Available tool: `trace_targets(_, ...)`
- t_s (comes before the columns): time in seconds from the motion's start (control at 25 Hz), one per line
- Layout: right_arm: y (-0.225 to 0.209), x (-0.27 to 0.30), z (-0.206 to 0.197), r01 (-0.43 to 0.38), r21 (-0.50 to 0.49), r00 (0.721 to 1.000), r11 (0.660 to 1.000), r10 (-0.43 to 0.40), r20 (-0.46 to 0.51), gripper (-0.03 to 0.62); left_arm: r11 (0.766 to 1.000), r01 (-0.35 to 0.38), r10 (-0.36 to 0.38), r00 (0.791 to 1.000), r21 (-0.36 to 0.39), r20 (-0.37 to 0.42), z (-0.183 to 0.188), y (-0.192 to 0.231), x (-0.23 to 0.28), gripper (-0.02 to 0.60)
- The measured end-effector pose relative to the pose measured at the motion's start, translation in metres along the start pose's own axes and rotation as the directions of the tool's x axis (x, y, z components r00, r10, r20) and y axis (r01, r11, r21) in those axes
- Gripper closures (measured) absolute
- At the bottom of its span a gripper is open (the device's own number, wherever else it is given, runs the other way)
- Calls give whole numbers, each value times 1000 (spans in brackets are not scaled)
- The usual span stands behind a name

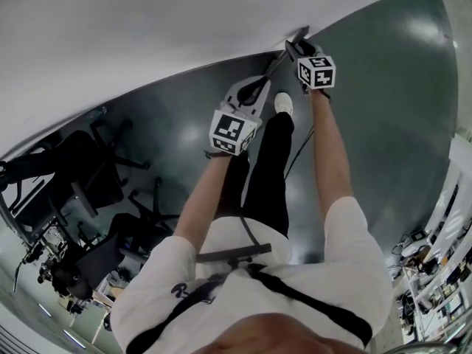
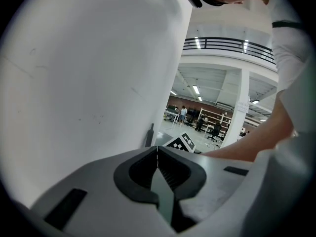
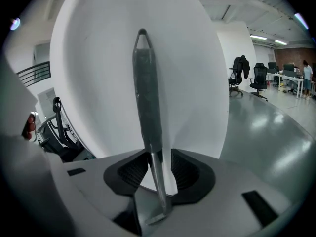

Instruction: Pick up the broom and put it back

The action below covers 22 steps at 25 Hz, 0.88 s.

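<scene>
**Right gripper** [image 3: 159,158]: jaws wide apart, pressing on nothing. The broom handle [image 3: 147,102] stands between them, closer to the left pad, with a strip of white showing between it and the right pad.

**Broom handle:** upright with a slight lean. Its dark grip sleeve rises well above the jaws to a looped tip, and a thinner pale shaft runs down through the gap. Straight ahead of the jaws and behind the handle is the white wall [image 3: 187,58]; whether the handle touches it cannot be told.

**Left gripper** [image 2: 157,149]: jaws closed together at the tips, nothing between them. The wall fills the space ahead and to its left. The right gripper's marker cube [image 2: 185,141] sits just beyond its tips.

**Edges:** the wall's vertical edge runs down to the right of the right gripper. In the head view the wall meets the floor [image 1: 383,109] just beyond both grippers.

**Open room:** a wide bare stretch of grey floor lies right of the right gripper. Office chairs [image 1: 88,175] crowd the area well to the left of the left gripper. The person's white shoe [image 1: 283,103] stands on the floor between and below the two grippers.
</scene>
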State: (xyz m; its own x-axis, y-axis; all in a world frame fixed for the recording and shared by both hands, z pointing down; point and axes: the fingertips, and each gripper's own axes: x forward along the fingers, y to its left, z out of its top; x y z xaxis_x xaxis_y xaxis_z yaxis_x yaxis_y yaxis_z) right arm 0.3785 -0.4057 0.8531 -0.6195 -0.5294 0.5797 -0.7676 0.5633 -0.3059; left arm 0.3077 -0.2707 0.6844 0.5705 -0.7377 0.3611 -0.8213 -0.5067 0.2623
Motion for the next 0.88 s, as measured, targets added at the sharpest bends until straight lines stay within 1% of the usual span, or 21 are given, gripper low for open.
trace_targets(0.08,3,2,-1,-11,-20,1000,1000,11,-12,450,1000,-5,5,1000,-2,-8,-3,1,-4,568)
trace_targets(0.12,4,2,-2,-14,-31,1000,999,14,-18,493,1000,-8,8,1000,-3,-10,-4,2,-6,568)
trace_targets(0.32,14,0,-9,-16,-53,999,998,14,-45,499,1000,-25,25,1000,-4,-11,-5,10,-17,568)
trace_targets(0.44,23,-10,-13,3,-66,998,998,-8,-69,499,999,-32,32,999,-19,-2,-1,10,-26,568)
trace_targets(0.6,36,-37,-17,69,-60,993,996,-75,-95,499,998,-27,27,1000,-57,7,6,9,-46,568)
trace_targets(0.72,49,-58,-24,136,-29,985,990,-138,-106,499,997,-40,40,999,-70,6,8,13,-66,568)
trace_targets(0.88,57,-95,-22,256,43,963,966,-251,-99,499,995,-62,64,998,-75,15,20,15,-87,568)
